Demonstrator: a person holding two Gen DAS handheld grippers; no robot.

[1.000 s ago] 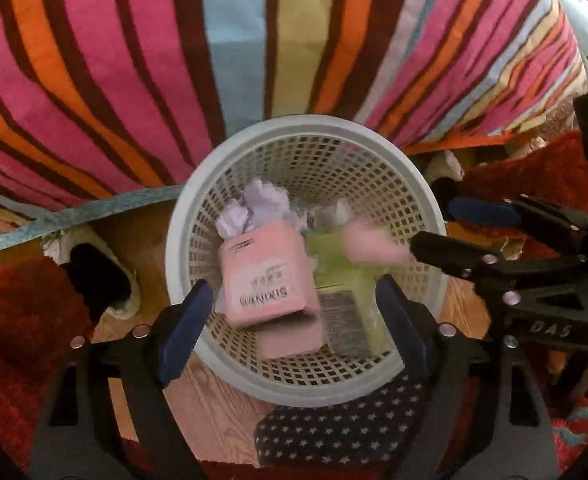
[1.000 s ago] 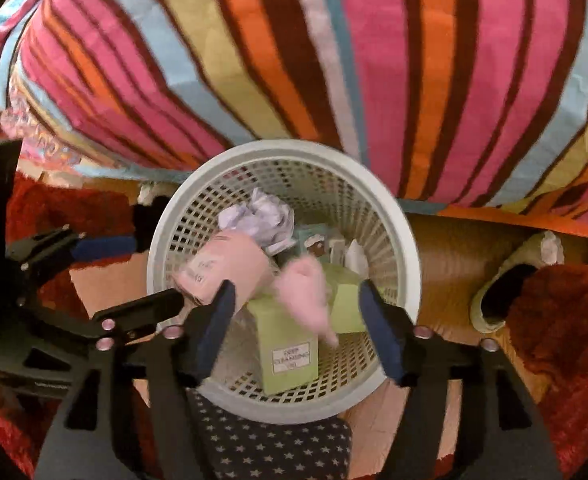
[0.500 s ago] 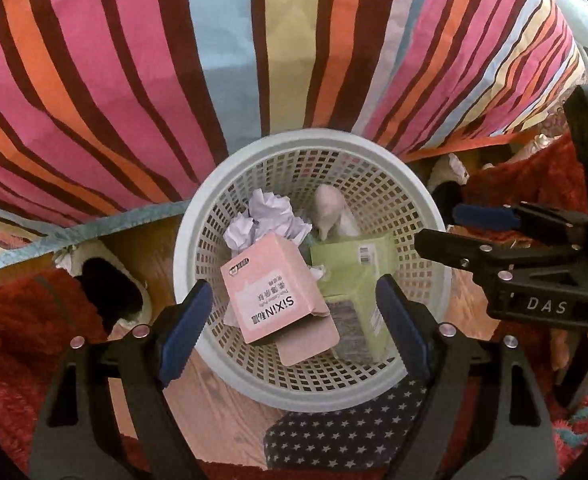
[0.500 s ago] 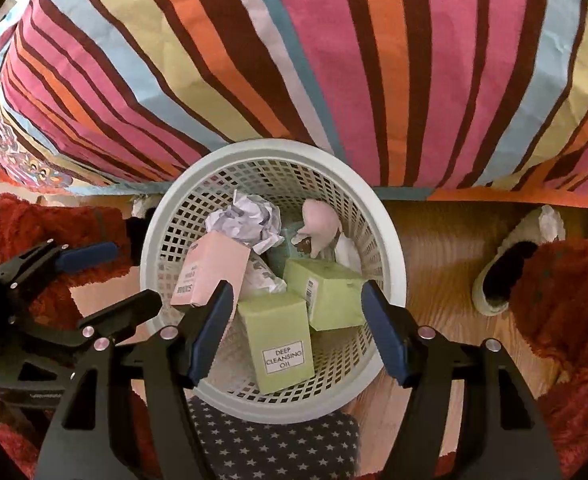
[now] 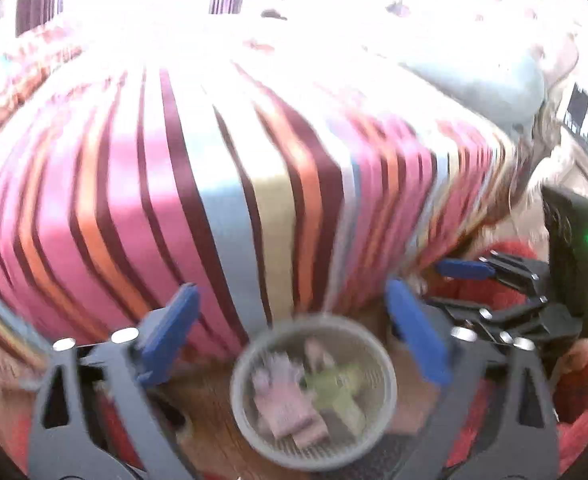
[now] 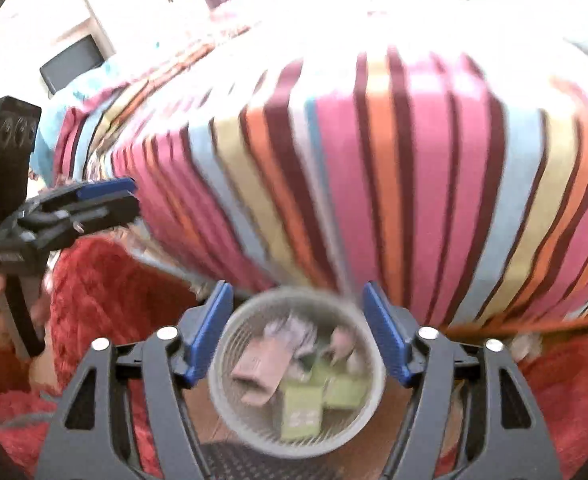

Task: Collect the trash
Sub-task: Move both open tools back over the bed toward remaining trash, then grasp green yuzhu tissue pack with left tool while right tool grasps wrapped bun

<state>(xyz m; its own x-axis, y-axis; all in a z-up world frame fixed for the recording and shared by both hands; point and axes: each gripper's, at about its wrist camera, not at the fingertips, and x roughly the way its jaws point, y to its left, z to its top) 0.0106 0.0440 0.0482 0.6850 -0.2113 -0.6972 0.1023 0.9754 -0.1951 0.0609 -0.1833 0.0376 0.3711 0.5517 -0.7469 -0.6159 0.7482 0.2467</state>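
A white mesh waste basket (image 5: pixel 388 384) stands on the wooden floor at the foot of a striped bed; it also shows in the right wrist view (image 6: pixel 217 396). It holds a pink box (image 5: pixel 283 416), green boxes (image 6: pixel 302 414), crumpled paper and a pink item, all blurred. My left gripper (image 5: pixel 294 340) is open and empty, well above the basket. My right gripper (image 6: pixel 296 334) is open and empty, also high above it. Each gripper shows at the side of the other's view.
The striped bedspread (image 5: pixel 229 200) fills the middle of both views. Red shaggy rug (image 6: pixel 101 280) lies left and right of the basket. A pale blue pillow (image 5: pixel 494 84) lies on the bed. A dark star-patterned mat (image 6: pixel 229 464) lies in front of the basket.
Both grippers have risen and pulled back from the basket, which now looks smaller and lower in view. The top of the bed has come into view. The trash stays in the basket.
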